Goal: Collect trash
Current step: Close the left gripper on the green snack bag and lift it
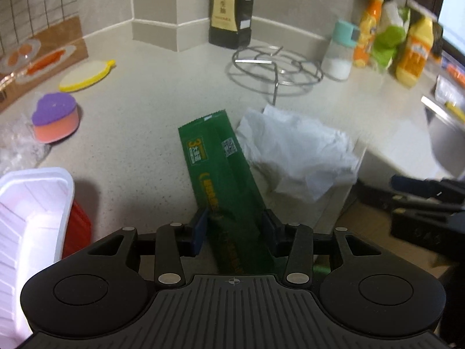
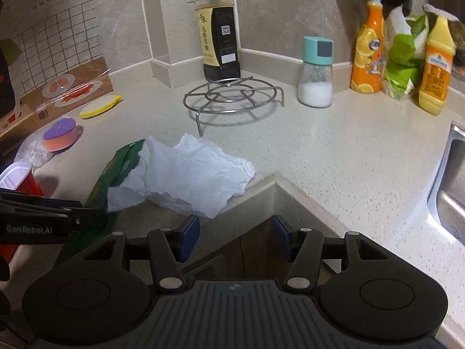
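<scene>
A long green wrapper [image 1: 221, 171] lies on the pale counter, its near end between the fingers of my left gripper [image 1: 235, 229], which is shut on it. A crumpled white tissue [image 1: 299, 154] lies right of the wrapper at the counter's inner corner edge. In the right wrist view the tissue [image 2: 189, 180] overlaps the wrapper [image 2: 119, 165]. My right gripper [image 2: 235, 238] is open and empty, off the counter edge just below the tissue. The left gripper's body [image 2: 43, 218] shows at the left there.
A white tray over a red container [image 1: 32, 218] stands at near left. A purple-orange sponge [image 1: 56, 120], yellow scrubber [image 1: 87, 75], wire trivet [image 1: 276, 67], soy sauce bottle [image 1: 231, 8], salt shaker [image 2: 315, 72] and bottles [image 2: 401, 58] stand behind. A steel sink [image 2: 450, 180] is at right.
</scene>
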`<state>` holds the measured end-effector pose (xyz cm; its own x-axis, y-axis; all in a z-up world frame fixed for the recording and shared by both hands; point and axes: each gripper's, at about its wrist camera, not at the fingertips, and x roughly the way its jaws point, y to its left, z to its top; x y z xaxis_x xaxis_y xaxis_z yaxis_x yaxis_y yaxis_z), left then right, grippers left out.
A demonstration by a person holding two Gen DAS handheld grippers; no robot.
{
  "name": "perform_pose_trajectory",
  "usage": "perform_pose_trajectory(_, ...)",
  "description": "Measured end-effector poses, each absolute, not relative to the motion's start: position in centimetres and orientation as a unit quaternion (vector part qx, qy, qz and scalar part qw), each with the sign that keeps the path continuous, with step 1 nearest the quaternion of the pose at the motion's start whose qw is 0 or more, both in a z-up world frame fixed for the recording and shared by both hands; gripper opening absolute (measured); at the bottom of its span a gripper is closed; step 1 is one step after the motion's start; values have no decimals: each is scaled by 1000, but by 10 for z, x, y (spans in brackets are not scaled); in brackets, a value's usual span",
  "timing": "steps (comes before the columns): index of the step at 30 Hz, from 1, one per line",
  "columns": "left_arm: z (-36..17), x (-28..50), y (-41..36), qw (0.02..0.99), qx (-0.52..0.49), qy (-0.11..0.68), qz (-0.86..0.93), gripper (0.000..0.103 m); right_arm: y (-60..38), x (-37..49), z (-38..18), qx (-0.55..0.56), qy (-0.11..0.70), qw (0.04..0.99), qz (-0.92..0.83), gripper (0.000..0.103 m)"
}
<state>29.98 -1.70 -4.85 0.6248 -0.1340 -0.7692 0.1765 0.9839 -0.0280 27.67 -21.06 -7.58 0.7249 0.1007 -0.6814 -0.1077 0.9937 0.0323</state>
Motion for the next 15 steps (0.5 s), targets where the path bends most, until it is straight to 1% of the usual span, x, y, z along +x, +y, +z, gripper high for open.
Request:
perform_pose_trajectory(3,-53,295,-23,907,48,409,-86,52,-215,274,-77,0,364,930,54,56)
perform_pose_trajectory(10,-55,291,-19,913,28,400,-78,52,-222,273,-73,-5,342,938,61,56)
perform_pose_trajectory(12,-56,288,-22,915,40,393,-77,52,-220,275,-68,-15,329,941,79,56)
perform_pose_trajectory(13,-56,288,-21,915,37,394,-78,49,-218,278,-64,-19,322,942,88,57)
perform_pose_trajectory(14,-54,288,-19,914,28,397,-79,45,-216,281,-61,-24,313,944,100,61)
perform_pose_trajectory(15,-53,287,-15,913,14,399,-79,38,-214,285,-57,-32,303,946,113,63)
